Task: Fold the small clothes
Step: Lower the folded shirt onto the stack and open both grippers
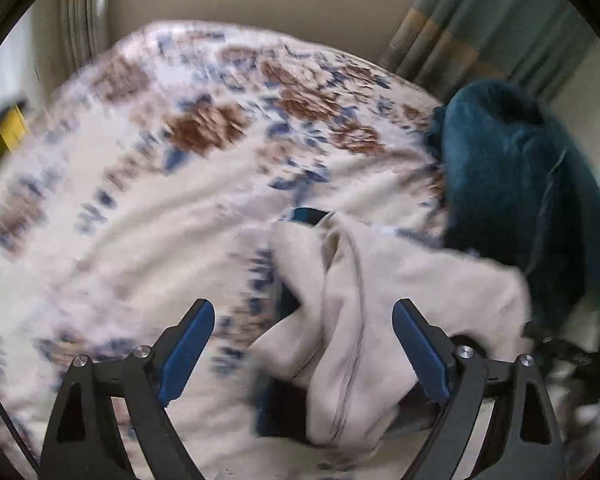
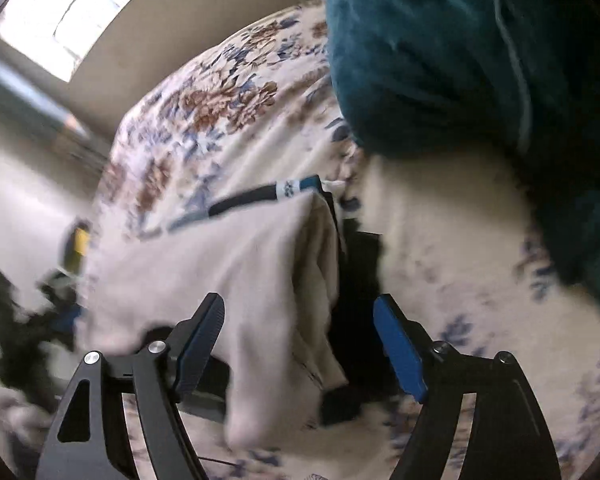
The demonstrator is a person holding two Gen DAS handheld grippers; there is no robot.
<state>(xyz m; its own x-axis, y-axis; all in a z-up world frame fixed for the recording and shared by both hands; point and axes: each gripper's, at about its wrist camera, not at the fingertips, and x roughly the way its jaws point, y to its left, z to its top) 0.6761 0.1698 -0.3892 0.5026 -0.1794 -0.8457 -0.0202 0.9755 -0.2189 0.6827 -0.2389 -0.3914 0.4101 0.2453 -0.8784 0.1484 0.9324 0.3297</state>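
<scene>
A small pale beige garment (image 1: 360, 320) lies crumpled on a floral bedspread (image 1: 140, 208), with a dark blue-black garment (image 1: 284, 408) partly under it. My left gripper (image 1: 304, 320) is open, its blue-padded fingers on either side of the beige cloth, which reaches between them. In the right wrist view the beige garment (image 2: 228, 272) lies folded over a black garment (image 2: 360, 280) with a black, white and teal band (image 2: 260, 194). My right gripper (image 2: 300, 316) is open, with the beige cloth's folded edge between the fingers. Both views are motion-blurred.
A dark teal plush blanket (image 1: 516, 176) is heaped at the right of the bed and fills the upper right of the right wrist view (image 2: 440, 52). Curtains (image 1: 480, 28) and a wall stand behind. A yellow object (image 1: 14, 132) lies off the bed's left edge.
</scene>
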